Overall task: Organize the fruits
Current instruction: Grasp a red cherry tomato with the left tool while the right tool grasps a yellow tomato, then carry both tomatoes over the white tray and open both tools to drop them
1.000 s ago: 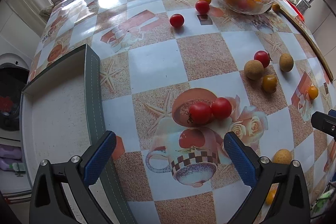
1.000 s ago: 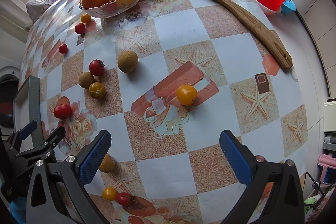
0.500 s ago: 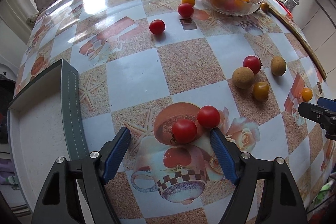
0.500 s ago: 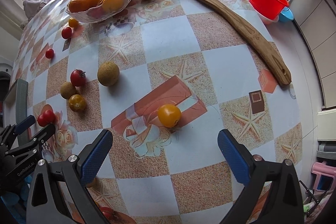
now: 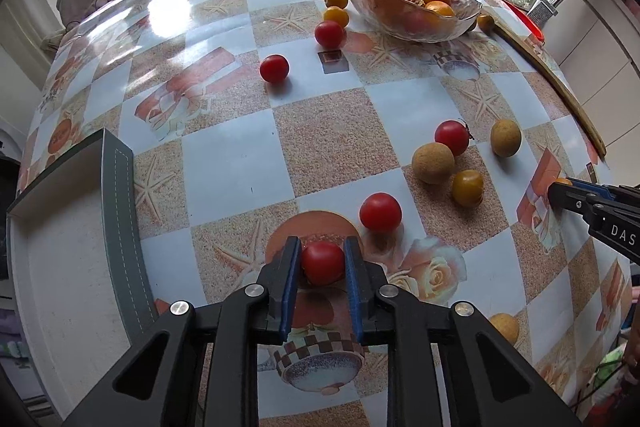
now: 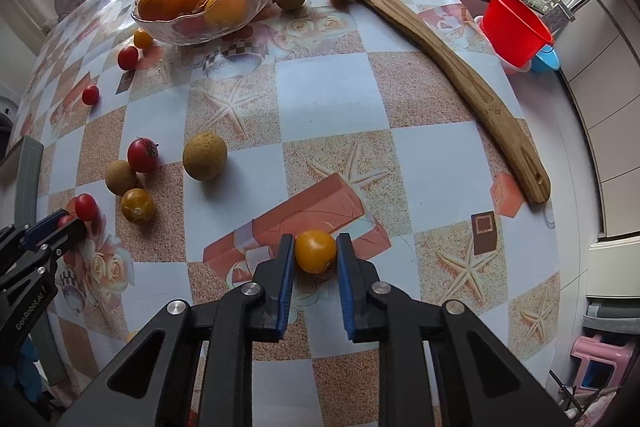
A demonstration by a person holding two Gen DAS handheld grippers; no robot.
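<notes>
Pickup is underway: left gripper (image 5: 322, 263) clamps a small red tomato (image 5: 322, 262), right gripper (image 6: 313, 254) a round yellow tomato (image 6: 315, 251); next, lift both clear.

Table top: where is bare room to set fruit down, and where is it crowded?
Free: the checks between the tray and the lone red tomato; the stretch between the brown fruit and the wooden board. Crowded: around the glass bowl, and the cluster by the stemmed tomato.
</notes>
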